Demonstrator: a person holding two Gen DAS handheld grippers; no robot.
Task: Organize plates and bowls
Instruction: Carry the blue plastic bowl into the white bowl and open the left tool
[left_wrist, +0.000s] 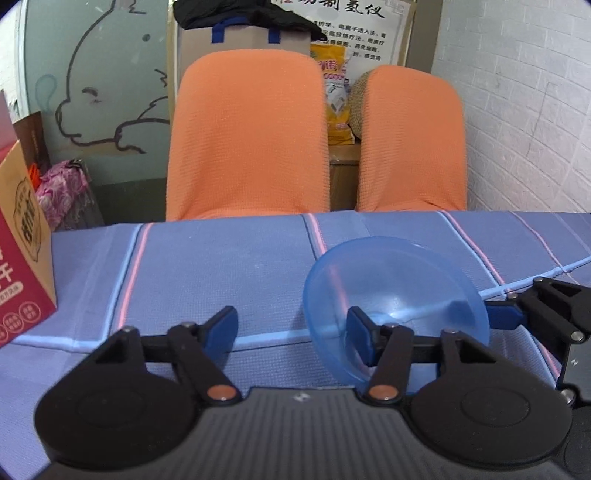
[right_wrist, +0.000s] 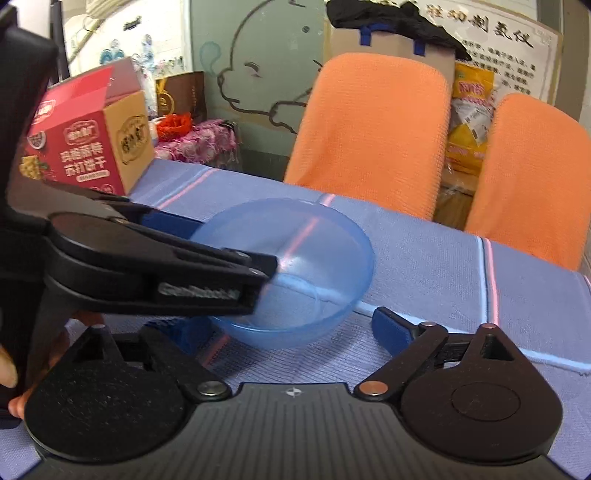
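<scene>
A translucent blue bowl (left_wrist: 395, 295) (right_wrist: 295, 258) sits slightly tilted on the blue striped tablecloth (left_wrist: 184, 266). My left gripper (left_wrist: 291, 332) is open wide. Its right finger reaches inside the bowl and shows through the wall, while its left finger stays outside over bare cloth. In the right wrist view the left gripper (right_wrist: 221, 251) comes in from the left across the bowl's rim. My right gripper (right_wrist: 284, 328) is open, with the bowl between its fingers. Its left finger is partly hidden behind the left gripper. One right gripper finger (left_wrist: 502, 314) lies against the bowl's right rim.
A red and tan biscuit box (left_wrist: 22, 258) (right_wrist: 88, 147) stands at the table's left end. Two orange-covered chairs (left_wrist: 247, 140) (left_wrist: 410, 140) stand behind the far edge. A white brick wall (left_wrist: 535, 110) is at the right. Part of a hand (right_wrist: 7, 373) shows at the left border.
</scene>
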